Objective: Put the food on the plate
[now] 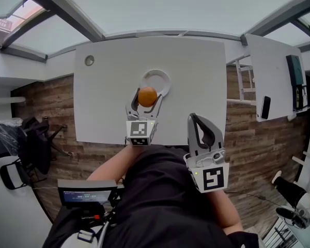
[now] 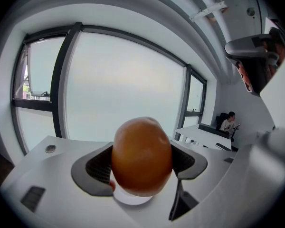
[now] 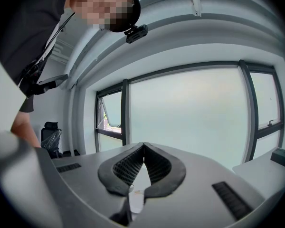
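Clamping a round orange-brown food [image 2: 141, 156] between its jaws, the left gripper [image 1: 147, 98] holds it at the 7 o'clock edge of the white plate [image 1: 164, 78] on the table [image 1: 103, 97]. Whether food and plate touch is unclear. The food hides most of the plate. The right gripper [image 3: 143, 146], jaws pressed together and empty, sits at 4 o'clock from the left.

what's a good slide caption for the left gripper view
Left gripper holding an orange food item between its jaws at the white plate's near edge.
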